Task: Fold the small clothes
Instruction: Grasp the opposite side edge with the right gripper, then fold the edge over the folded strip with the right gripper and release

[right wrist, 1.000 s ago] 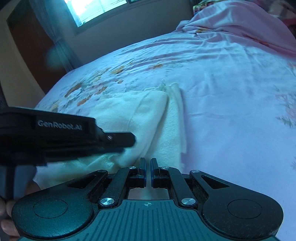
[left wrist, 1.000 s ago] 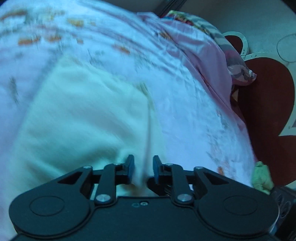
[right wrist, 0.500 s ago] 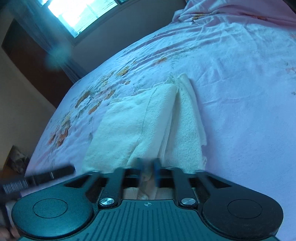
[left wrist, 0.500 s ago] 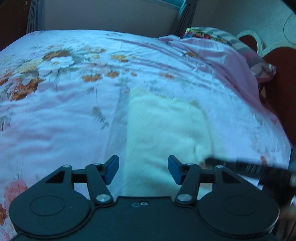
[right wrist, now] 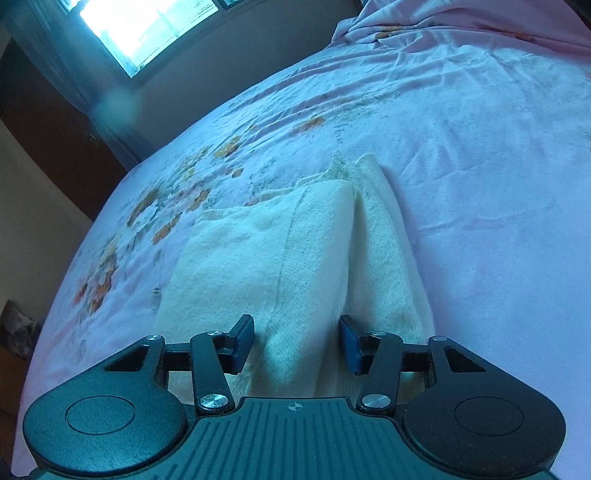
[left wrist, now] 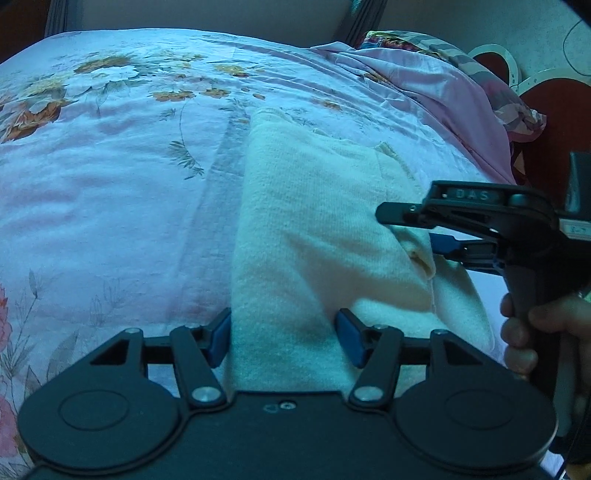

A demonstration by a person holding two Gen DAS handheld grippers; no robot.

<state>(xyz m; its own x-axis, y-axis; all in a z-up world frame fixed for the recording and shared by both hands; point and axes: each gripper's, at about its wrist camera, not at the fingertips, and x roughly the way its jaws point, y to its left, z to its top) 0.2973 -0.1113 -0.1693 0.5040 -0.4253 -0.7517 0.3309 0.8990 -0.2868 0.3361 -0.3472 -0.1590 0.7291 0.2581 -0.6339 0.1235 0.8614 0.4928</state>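
A cream knit garment (left wrist: 317,221) lies folded into a long strip on the floral pink bedsheet (left wrist: 110,177). My left gripper (left wrist: 282,341) is open, its blue pads either side of the garment's near end. My right gripper (right wrist: 295,343) is open over the garment's (right wrist: 280,258) near edge, astride a raised fold. In the left wrist view the right gripper (left wrist: 421,229) reaches in from the right at the garment's side edge, held by a hand (left wrist: 535,332).
A bunched pink sheet and patterned pillow (left wrist: 461,74) lie at the bed's far right. A red and white headboard (left wrist: 546,110) stands beyond. A bright window (right wrist: 147,26) and dark curtain are past the bed in the right wrist view.
Both grippers have opened; they were nearly shut on the garment a second ago. The left gripper has drawn back to the garment's near end. The garment now lies flat.
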